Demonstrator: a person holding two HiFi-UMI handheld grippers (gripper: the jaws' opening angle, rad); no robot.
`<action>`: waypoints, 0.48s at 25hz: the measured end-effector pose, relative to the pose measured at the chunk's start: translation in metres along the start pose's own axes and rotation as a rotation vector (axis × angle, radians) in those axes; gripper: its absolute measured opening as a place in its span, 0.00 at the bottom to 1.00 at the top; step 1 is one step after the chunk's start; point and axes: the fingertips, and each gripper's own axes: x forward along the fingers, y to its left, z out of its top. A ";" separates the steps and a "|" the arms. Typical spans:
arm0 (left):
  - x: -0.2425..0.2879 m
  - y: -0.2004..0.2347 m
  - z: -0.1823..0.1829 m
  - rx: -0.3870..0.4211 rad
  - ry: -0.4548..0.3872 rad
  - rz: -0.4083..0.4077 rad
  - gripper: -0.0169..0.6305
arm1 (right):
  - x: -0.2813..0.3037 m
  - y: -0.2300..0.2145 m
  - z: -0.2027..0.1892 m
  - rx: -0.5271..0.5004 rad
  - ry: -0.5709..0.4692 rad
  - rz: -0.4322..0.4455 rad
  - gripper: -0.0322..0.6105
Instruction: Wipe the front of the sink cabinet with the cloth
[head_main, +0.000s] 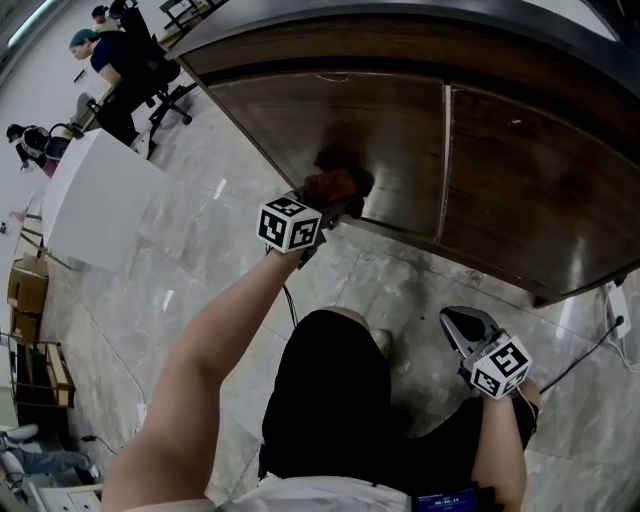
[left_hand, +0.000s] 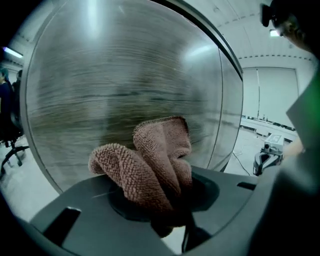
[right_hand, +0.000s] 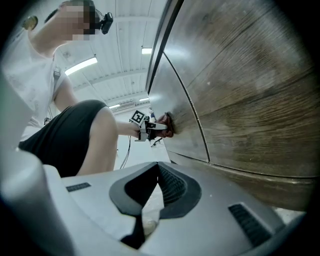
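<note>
Cloth (left_hand: 150, 165) clamped in left gripper (head_main: 335, 200), pressed against cabinet front (left_hand: 125, 75) at 12 o'clock; right gripper (right_hand: 156, 167) closed, empty, farther off at 5 o'clock.

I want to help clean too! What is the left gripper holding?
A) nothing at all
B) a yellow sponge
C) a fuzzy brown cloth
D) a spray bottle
C: the left gripper is shut on a fuzzy brown cloth, held up against the wooden cabinet door.
</note>
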 end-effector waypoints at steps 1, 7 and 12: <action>-0.003 0.009 -0.004 -0.019 -0.001 0.022 0.24 | 0.001 -0.002 -0.001 0.001 0.002 0.000 0.07; -0.033 0.080 -0.030 -0.156 -0.021 0.208 0.24 | 0.003 -0.006 -0.006 0.009 0.009 0.004 0.07; -0.059 0.135 -0.051 -0.237 -0.007 0.369 0.24 | 0.004 -0.006 -0.008 0.017 0.015 0.001 0.07</action>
